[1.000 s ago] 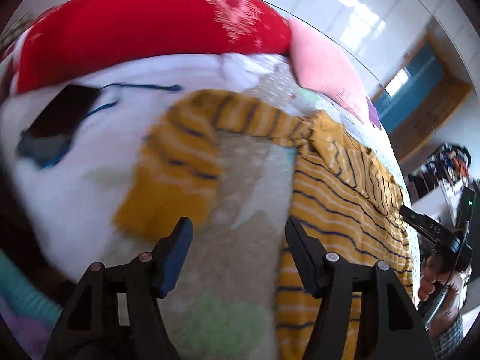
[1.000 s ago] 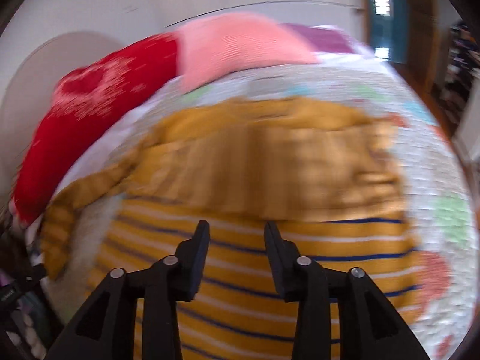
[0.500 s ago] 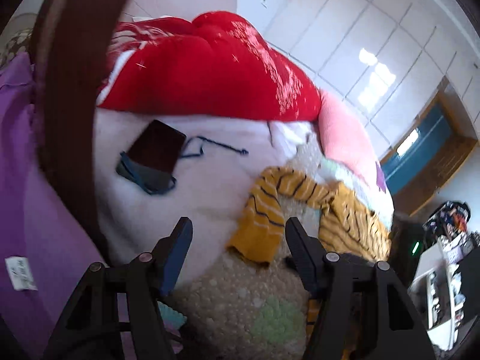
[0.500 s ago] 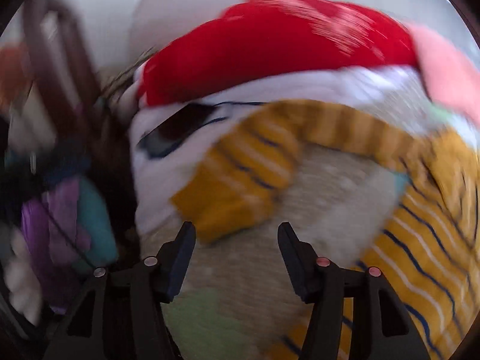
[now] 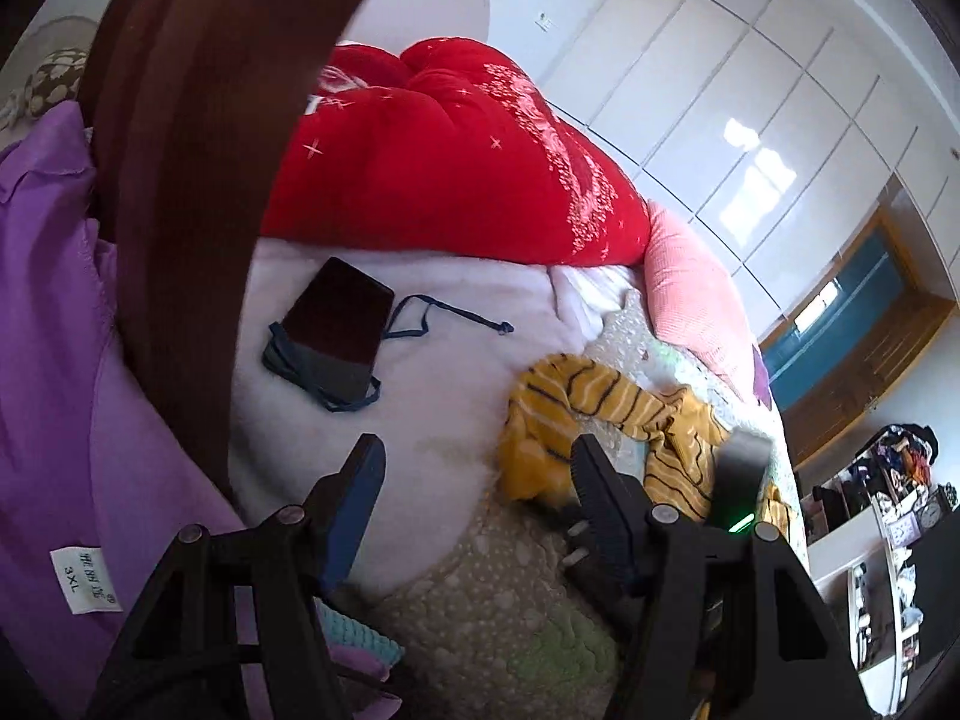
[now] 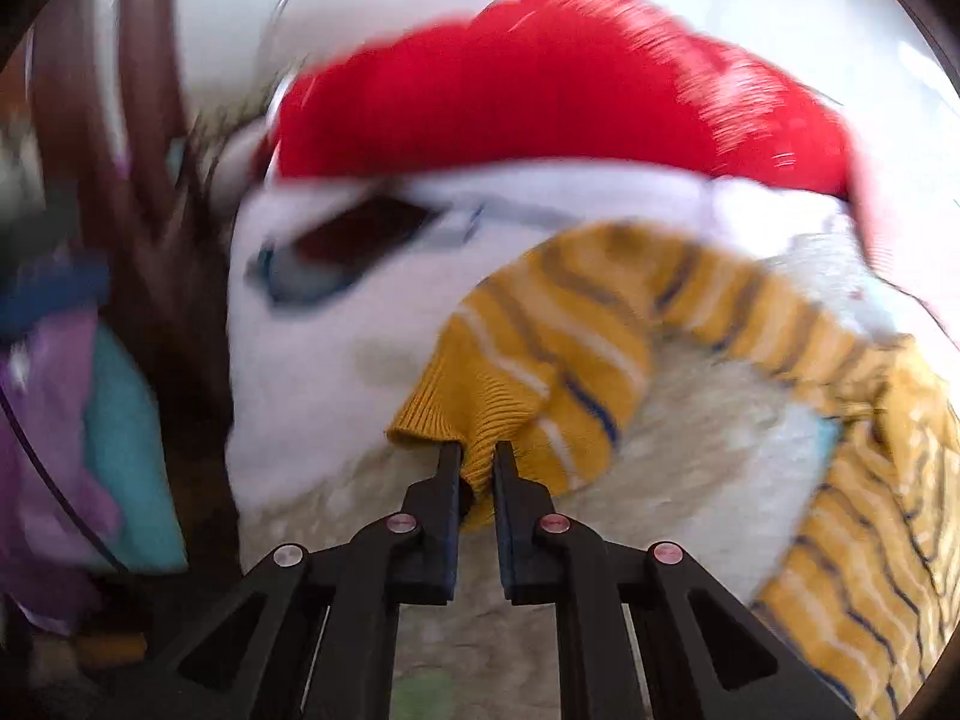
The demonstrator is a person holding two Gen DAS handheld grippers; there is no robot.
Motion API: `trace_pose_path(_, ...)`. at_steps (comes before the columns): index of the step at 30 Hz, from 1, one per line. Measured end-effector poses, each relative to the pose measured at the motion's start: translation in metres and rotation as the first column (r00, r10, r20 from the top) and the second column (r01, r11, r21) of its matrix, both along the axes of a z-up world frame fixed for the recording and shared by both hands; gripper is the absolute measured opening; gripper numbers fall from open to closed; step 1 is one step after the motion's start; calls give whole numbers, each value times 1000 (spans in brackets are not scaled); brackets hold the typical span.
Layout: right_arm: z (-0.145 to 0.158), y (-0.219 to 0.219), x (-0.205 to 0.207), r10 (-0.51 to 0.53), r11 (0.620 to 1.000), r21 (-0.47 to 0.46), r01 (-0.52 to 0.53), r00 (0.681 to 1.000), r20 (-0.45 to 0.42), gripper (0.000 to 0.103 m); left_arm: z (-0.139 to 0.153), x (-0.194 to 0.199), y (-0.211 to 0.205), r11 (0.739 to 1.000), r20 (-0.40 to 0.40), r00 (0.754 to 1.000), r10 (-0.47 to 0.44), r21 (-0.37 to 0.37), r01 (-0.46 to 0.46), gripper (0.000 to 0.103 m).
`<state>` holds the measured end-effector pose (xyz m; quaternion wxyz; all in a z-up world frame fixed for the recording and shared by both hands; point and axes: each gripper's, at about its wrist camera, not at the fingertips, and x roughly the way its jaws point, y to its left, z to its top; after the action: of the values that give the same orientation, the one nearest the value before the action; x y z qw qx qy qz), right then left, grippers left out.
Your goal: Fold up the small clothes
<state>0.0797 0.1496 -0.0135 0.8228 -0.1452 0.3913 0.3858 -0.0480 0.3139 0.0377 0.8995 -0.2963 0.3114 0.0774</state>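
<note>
A small mustard-yellow sweater with navy and white stripes (image 6: pixel 852 528) lies spread on a pale quilted bedspread (image 5: pixel 480 588). Its long sleeve (image 6: pixel 570 348) curves out to the left, ending in a ribbed cuff (image 6: pixel 438 414). My right gripper (image 6: pixel 478 456) is shut on that cuff at its lower edge. In the left wrist view the same sleeve (image 5: pixel 576 402) lies just beyond my right-hand fingertip. My left gripper (image 5: pixel 474 468) hangs open above the bed, back from the sleeve, holding nothing. The right gripper's body (image 5: pixel 741 474), with a green light, shows behind it.
A red quilt (image 5: pixel 450 162) and a pink pillow (image 5: pixel 696 294) sit at the bed's head. A dark phone on a blue face mask (image 5: pixel 336 330) lies on the white blanket. A brown curved rail (image 5: pixel 180 180) and purple garment (image 5: pixel 54 390) stand at left.
My right gripper has swung left from the sweater's body to the sleeve end and shut on the cuff. My left gripper has pulled back and up, still open.
</note>
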Motion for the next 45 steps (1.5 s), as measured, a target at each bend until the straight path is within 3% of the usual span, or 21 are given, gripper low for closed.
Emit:
trace_pose_path(3, 41, -52, 27, -138, 986, 101, 136, 990, 14, 8, 2, 6, -9, 999, -6, 999, -35, 11, 35, 63)
trace_pose_path(5, 70, -105, 48, -251, 954, 172, 246, 968, 7, 8, 2, 12, -18, 997, -11, 997, -70, 16, 71, 63)
trace_pose_path(8, 95, -197, 75, -425, 876, 236, 420, 905, -33, 8, 4, 23, -35, 992, -19, 993, -118, 40, 119, 64)
trace_pose_path(11, 87, -281, 96, -594, 781, 200, 591, 803, -53, 8, 5, 39, -54, 982, -34, 983, -180, 50, 181, 64)
trace_pose_path(13, 69, -335, 110, -681, 694, 196, 693, 720, -137, 8, 4, 52, -71, 971, -46, 971, -233, 47, 235, 65)
trace_pose_path(16, 29, -411, 127, -786, 522, 181, 833, 553, -276, 8, -2, 76, -97, 952, -81, 950, -300, 39, 304, 66)
trace_pose_path(18, 10, -438, 132, -822, 461, 150, 875, 484, -299, 8, -8, 94, -113, 937, -106, 933, -344, 24, 348, 66)
trace_pose_path(19, 3, -447, 133, -842, 443, 124, 888, 460, -281, 8, -10, 102, -121, 931, -119, 926, -358, 22, 363, 66)
trace_pose_path(23, -3, -462, 133, -897, 414, 57, 909, 418, -142, 6, -16, 127, -147, 913, -157, 901, -404, -1, 409, 66)
trace_pose_path(26, 2, -467, 133, -893, 437, 53, 898, 440, -96, 8, -20, 133, -158, 915, -180, 900, -397, 0, 404, 66)
trace_pose_path(29, 21, -473, 109, -893, 437, 102, 894, 445, -74, 8, -18, 124, -162, 920, -178, 904, -389, -16, 392, 66)
trace_pose_path(33, 37, -477, 53, -817, 502, 241, 831, 547, -182, 8, -14, 107, -157, 928, -170, 918, -358, 48, 370, 66)
trace_pose_path(36, 39, -482, 6, -738, 560, 317, 766, 634, -229, 9, -16, 98, -146, 944, -182, 931, -317, 37, 329, 66)
trace_pose_path(38, 39, -489, -22, -704, 564, 355, 746, 659, -265, 11, -15, 94, -139, 954, -180, 939, -293, 18, 301, 66)
trace_pose_path(39, 37, -497, -35, -678, 544, 383, 747, 660, -324, 17, -15, 92, -137, 958, -180, 943, -280, 16, 288, 66)
trace_pose_path(41, 31, -515, -60, -569, 466, 477, 745, 665, -484, 30, -12, 90, -137, 960, -179, 946, -271, 19, 279, 66)
trace_pose_path(43, 28, -535, -82, -420, 353, 565, 746, 666, -617, 31, -9, 89, -141, 958, -170, 945, -278, 22, 286, 66)
trace_pose_path(44, 27, -548, -96, -343, 278, 601, 749, 662, -667, 31, -5, 87, -145, 955, -161, 944, -288, 23, 295, 66)
trace_pose_path(45, 30, -558, -107, -310, 235, 614, 754, 657, -687, 31, -2, 86, -148, 953, -153, 943, -296, 25, 303, 66)
